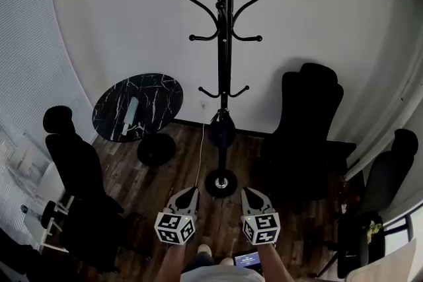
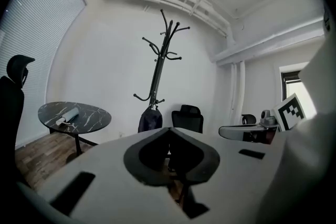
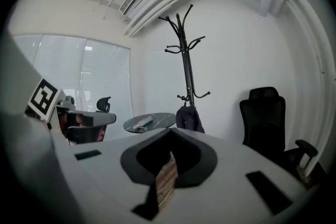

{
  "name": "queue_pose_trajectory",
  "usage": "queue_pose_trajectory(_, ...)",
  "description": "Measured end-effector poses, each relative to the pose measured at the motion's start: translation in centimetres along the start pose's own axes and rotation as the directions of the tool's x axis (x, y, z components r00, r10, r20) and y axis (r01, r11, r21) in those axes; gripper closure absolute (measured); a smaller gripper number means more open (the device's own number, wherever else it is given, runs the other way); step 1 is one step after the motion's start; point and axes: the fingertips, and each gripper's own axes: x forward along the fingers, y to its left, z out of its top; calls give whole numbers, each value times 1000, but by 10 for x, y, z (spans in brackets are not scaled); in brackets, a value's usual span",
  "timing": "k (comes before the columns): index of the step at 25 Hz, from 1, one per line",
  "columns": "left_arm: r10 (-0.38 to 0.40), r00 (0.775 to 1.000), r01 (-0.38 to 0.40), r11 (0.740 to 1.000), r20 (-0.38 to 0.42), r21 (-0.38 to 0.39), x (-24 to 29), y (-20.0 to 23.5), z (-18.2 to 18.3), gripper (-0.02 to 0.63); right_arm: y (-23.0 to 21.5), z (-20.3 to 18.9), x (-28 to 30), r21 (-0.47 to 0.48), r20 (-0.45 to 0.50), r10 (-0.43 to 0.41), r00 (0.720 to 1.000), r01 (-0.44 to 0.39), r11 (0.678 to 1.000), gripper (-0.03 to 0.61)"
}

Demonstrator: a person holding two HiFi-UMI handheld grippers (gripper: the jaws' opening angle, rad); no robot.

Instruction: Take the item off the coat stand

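A tall black coat stand (image 1: pixel 224 43) rises against the white wall, with curved hooks at several heights. A dark bag (image 1: pixel 221 129) hangs from a low hook close to the pole; the same bag (image 2: pixel 150 119) shows in the left gripper view, and the bag (image 3: pixel 189 118) also shows in the right gripper view. My left gripper (image 1: pixel 190 192) and right gripper (image 1: pixel 248 193) are side by side near the stand's round base (image 1: pixel 221 182), well short of the bag. Both are shut with nothing between the jaws.
A round black marble table (image 1: pixel 137 105) with a pale rolled item (image 1: pixel 131 109) stands left of the stand. Black office chairs sit at left (image 1: pixel 76 158), right of the stand (image 1: pixel 307 129) and far right (image 1: pixel 390 172). A white cable (image 1: pixel 201 154) trails down the wall onto the wooden floor.
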Motion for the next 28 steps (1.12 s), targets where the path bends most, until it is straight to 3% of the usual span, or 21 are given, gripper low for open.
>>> queue_pose_trajectory(4, -6, 1000, 6, 1000, -8, 13, 1, -6, 0, 594, -5, -3, -5, 46, 7, 7, 1000, -8, 999, 566)
queue_pose_trajectory(14, -32, 999, 33, 999, -24, 32, 31, -6, -1, 594, -17, -6, 14, 47, -8, 22, 1000, -22, 999, 566)
queue_pose_trajectory(28, -66, 998, 66, 998, -5, 9, 156, 56, 33, 594, -67, 26, 138, 23, -29, 10, 1000, -10, 1000, 566)
